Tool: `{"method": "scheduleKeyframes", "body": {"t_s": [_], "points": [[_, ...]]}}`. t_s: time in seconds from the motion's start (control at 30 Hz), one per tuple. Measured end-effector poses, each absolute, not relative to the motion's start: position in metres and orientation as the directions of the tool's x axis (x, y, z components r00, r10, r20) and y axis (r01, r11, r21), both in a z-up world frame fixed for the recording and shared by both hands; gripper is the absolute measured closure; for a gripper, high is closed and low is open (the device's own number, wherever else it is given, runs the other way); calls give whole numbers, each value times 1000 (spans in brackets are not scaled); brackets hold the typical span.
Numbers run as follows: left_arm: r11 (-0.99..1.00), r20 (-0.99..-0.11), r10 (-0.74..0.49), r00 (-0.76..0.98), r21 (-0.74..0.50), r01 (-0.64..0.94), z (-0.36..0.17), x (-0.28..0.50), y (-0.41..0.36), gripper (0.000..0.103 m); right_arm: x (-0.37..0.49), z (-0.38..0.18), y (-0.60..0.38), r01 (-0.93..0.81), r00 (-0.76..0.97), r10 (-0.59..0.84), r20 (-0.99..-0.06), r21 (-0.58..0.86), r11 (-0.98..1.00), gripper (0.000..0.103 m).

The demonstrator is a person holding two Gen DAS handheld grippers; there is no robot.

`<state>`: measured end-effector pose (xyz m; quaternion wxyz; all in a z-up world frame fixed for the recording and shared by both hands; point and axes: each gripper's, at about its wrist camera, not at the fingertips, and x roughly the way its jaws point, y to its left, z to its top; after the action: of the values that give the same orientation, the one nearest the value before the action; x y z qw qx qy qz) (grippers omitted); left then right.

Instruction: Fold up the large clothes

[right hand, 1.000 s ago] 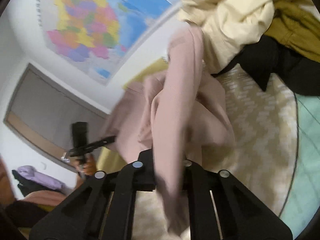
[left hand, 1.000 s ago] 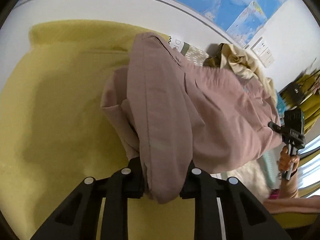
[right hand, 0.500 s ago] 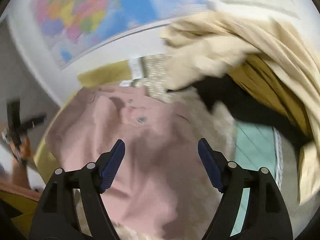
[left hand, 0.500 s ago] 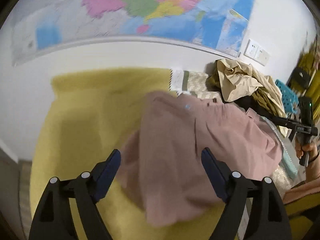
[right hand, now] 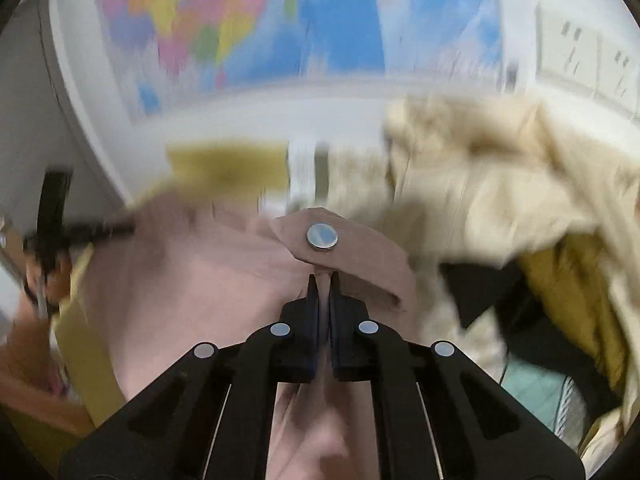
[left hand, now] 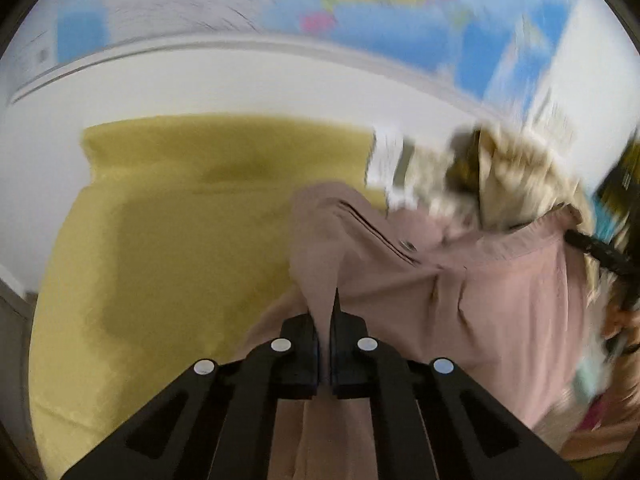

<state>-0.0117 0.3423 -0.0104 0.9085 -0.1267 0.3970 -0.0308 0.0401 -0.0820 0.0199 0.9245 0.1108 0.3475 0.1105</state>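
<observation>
The left gripper (left hand: pixel 326 312) is clamped on a fold of the pink garment (left hand: pixel 460 304), which hangs stretched over the yellow sheet (left hand: pixel 180 240). The right gripper (right hand: pixel 324 292) pinches its buttoned tab (right hand: pixel 340 248), near the cream clothes pile (right hand: pixel 500 184) to the right.

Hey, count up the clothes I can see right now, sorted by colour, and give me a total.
Pink: 1, the pink garment clamped by both the left gripper and the right gripper
Cream: 1, the cream garment on the heap
Mustard: 1, the mustard garment under it
Black: 1, the black garment beside that
Total: 4, though blur may hide more in the heap.
</observation>
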Motion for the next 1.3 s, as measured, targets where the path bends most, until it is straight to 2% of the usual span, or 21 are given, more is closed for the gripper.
{"method": "scheduleKeyframes", "body": {"t_s": [0.07, 0.1, 0.2, 0.23, 0.3, 0.37, 0.47, 0.53, 0.6, 0.63, 0.67, 0.73, 0.77, 0.83, 0.87, 0.9, 0.93, 1.0, 1.03, 1.3], "points": [[969, -687, -118, 717, -236, -67, -3, -19, 347, 100, 52, 20, -87, -105, 756, 283, -590, 319, 942, 98], [972, -693, -90, 715, -217, -88, -5, -19, 347, 100, 65, 12, -83, -104, 742, 290, -605, 324, 940, 97], [969, -754, -62, 654, -202, -141, -27, -7, 353, 99, 99, -30, -60, -100, 639, 257, -725, 253, 962, 91], [967, -790, -52, 611, -193, -167, -41, -2, 356, 98, 112, -51, -52, -107, 574, 257, -778, 240, 965, 85], [969, -826, -25, 563, -159, -191, -57, 3, 358, 79, 119, -65, -49, -98, 551, 247, -797, 233, 968, 80], [966, -824, -24, 566, -165, -199, -60, 3, 361, 77, 120, -58, -52, -92, 564, 266, -781, 261, 961, 80], [956, -790, -86, 608, -237, -172, -46, -2, 365, 43, 113, -37, -56, -118, 610, 259, -749, 237, 964, 90], [962, -760, -96, 643, -236, -136, -36, -3, 360, 42, 116, -31, -54, -128, 612, 257, -748, 227, 966, 94], [973, -773, -72, 630, -194, -127, -38, 3, 351, 45, 121, -40, -55, -121, 605, 247, -757, 219, 968, 94], [976, -784, -60, 618, -177, -130, -42, 8, 346, 49, 126, -45, -57, -110, 599, 249, -761, 230, 967, 94], [977, -805, -45, 592, -158, -140, -49, 14, 343, 58, 132, -54, -56, -105, 580, 257, -773, 242, 965, 94], [979, -826, -13, 563, -125, -161, -59, 21, 342, 60, 137, -66, -55, -93, 543, 264, -797, 255, 962, 81], [977, -822, 2, 569, -119, -175, -60, 20, 342, 60, 137, -66, -56, -88, 540, 271, -796, 267, 960, 78], [975, -809, 12, 588, -122, -187, -57, 11, 346, 53, 129, -55, -65, -78, 557, 292, -777, 301, 950, 49], [971, -799, 27, 601, -123, -207, -52, 3, 349, 45, 118, -45, -71, -86, 576, 310, -756, 321, 943, 42], [969, -790, 32, 612, -126, -213, -48, -8, 355, 42, 105, -34, -76, -102, 597, 327, -732, 336, 936, 31], [968, -775, 29, 631, -136, -211, -42, -19, 357, 39, 96, -29, -80, -109, 613, 332, -717, 340, 934, 26], [965, -745, 17, 666, -163, -207, -34, -41, 362, 28, 62, -13, -95, -100, 659, 296, -691, 310, 946, 21], [963, -736, 3, 677, -181, -201, -31, -52, 364, 28, 51, -12, -100, -94, 665, 295, -686, 315, 944, 17], [962, -739, -112, 664, -247, -113, -53, -101, 346, 24, -35, -62, -138, 26, 594, 351, -724, 454, 891, 16]]}}
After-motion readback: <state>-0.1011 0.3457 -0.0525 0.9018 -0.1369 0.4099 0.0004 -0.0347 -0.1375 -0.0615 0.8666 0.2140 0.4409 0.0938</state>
